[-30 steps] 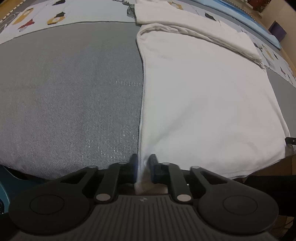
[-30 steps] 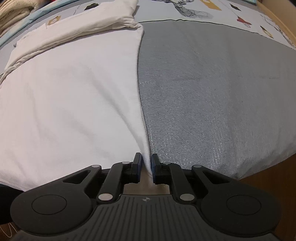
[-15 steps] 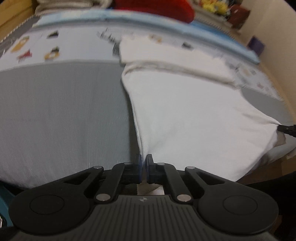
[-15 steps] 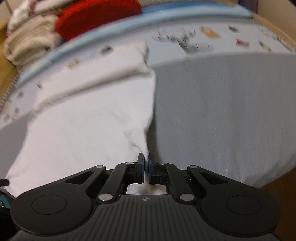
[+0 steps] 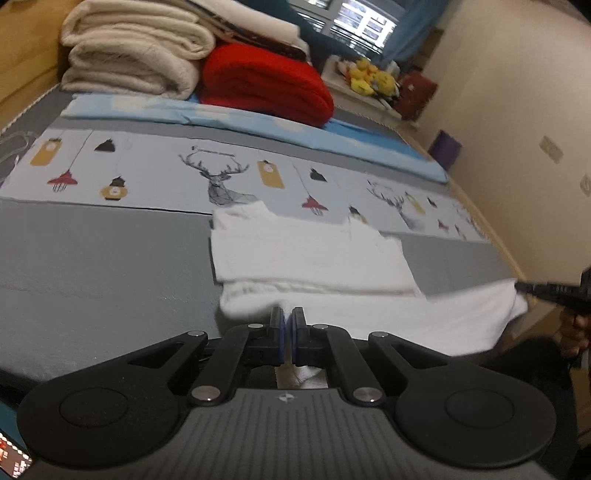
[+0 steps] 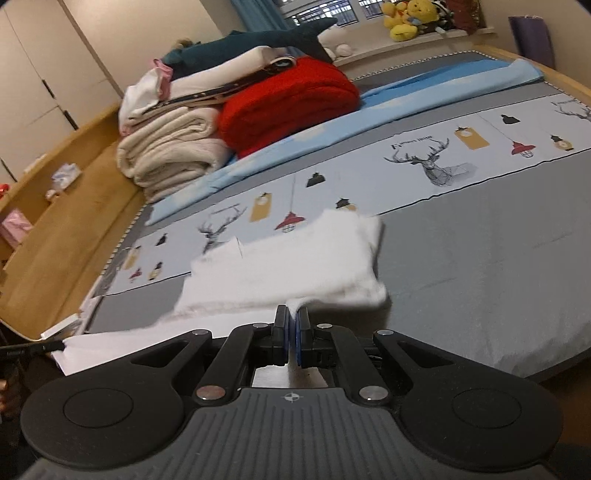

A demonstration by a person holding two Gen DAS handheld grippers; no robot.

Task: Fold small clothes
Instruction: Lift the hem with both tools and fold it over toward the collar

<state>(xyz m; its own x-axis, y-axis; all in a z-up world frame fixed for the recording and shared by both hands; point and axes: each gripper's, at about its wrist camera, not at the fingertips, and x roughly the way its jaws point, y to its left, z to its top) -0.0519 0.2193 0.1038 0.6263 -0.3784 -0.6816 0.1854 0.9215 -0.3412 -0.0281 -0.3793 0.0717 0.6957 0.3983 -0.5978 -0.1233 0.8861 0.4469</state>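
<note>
White garment point(image 5: 314, 254) is lying across the grey bedspread point(image 5: 103, 266), its far part flat on the bed and its near edge lifted off the surface, stretched between the two tongs. The left gripper point(image 5: 287, 317) is pinching one near corner, jaws drawn almost together on the cloth, with white fabric showing beneath the fingers. The right gripper point(image 6: 293, 317) is doing the same at the other corner, jaws narrow and clamped on a peak of the fabric. In the left wrist view the other gripper's tip is poking in at the right edge, gripping the cloth's far corner; in the right wrist view its partner is showing at the left edge likewise. The garment's far edge is reaching onto the pale printed band point(image 5: 147, 173) patterned with deer heads and lanterns. Beyond that a light blue sheet point(image 5: 258, 123) is running across the bed, and behind it a folded red blanket point(image 5: 266, 85) is sitting beside a stack of cream blankets point(image 5: 136, 51). Yellow plush toys point(image 6: 410, 16) are lining the window ledge, a wooden bed frame point(image 6: 74, 206) is curving round the mattress, and a cream wall point(image 5: 517, 110) is closing off the side.
</note>
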